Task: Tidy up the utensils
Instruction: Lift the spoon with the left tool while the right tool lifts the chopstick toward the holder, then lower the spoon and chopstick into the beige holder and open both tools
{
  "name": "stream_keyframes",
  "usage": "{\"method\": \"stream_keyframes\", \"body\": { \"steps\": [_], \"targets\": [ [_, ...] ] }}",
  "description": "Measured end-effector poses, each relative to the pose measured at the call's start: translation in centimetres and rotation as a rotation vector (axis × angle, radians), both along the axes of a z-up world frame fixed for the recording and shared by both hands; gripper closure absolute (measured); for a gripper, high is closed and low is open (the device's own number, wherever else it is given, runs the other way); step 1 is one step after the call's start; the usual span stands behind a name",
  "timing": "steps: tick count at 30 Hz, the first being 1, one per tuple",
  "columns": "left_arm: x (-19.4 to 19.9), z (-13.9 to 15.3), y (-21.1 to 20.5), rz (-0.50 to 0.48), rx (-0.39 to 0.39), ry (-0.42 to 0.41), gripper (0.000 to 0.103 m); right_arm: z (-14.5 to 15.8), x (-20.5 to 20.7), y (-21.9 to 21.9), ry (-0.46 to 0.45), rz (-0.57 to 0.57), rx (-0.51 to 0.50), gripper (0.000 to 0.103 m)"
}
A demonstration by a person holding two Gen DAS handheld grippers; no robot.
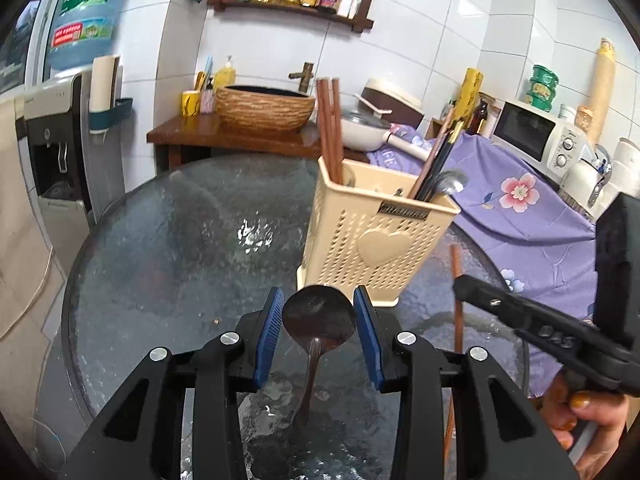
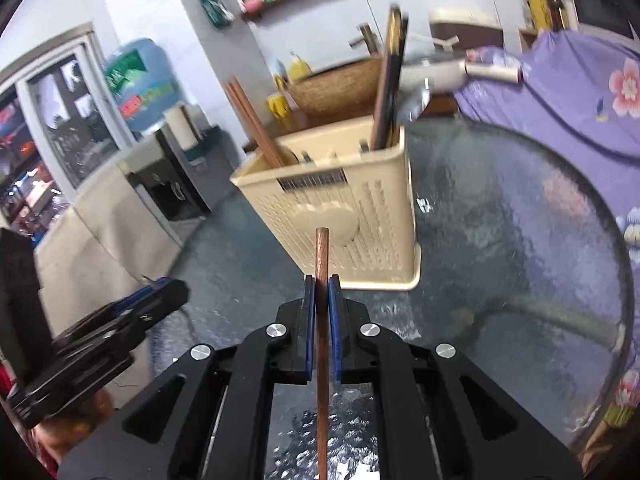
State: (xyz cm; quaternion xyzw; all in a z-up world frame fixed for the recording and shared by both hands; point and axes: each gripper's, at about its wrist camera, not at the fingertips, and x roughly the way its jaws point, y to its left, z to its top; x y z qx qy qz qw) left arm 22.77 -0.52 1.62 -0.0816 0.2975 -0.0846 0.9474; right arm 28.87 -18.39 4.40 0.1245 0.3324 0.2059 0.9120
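A cream perforated utensil holder [image 1: 376, 236] stands on the round glass table [image 1: 168, 248]; it also shows in the right wrist view [image 2: 340, 208]. It holds brown chopsticks [image 1: 330, 128], dark chopsticks [image 1: 438, 160] and a metal spoon [image 1: 450, 186]. A dark brown spoon [image 1: 318, 320] lies on the glass between the fingers of my left gripper [image 1: 316, 316], which is open around its bowl. My right gripper [image 2: 321, 308] is shut on a brown chopstick [image 2: 322, 264] in front of the holder. The same chopstick shows in the left wrist view [image 1: 457, 296].
A purple floral cloth [image 1: 520, 208] covers the counter right of the table, with a microwave [image 1: 540, 136] on it. A woven basin [image 1: 264, 108] sits on a wooden stand behind. A water dispenser [image 1: 60, 148] stands at left.
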Motion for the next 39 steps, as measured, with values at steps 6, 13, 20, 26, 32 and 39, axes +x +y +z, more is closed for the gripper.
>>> {"method": "stream_keyframes", "body": {
  "steps": [6,13,20,26,32,39],
  "targets": [
    [-0.1,1.4,-1.0,-0.030,0.013,-0.026,0.067,3.0,-1.8,-0.9,-0.064,0.042,0.036,0.096],
    [0.2,2.6,-1.9,-0.062,0.017,-0.046,0.067,5.3,-2.8,-1.0,-0.117,0.072,0.044,0.096],
    [1.7,4.6,-1.6,-0.078,-0.031,-0.054,0.067,8.7,-2.4,-0.8,-0.176,0.083,0.039,0.096],
    [3.8,10.7,-1.3,-0.065,-0.069,-0.168,0.067,15.6,-1.3,-1.7,-0.331,0.025,0.051,0.096],
    [6.7,15.9,-2.4,-0.038,-0.078,-0.280,0.067,21.3,0.9,-1.7,-0.496,-0.063,0.001,0.096],
    [10.1,14.8,-3.5,-0.012,-0.059,-0.283,0.067,20.5,4.6,-0.2,-0.537,-0.119,-0.089,0.096]
  ]
}}
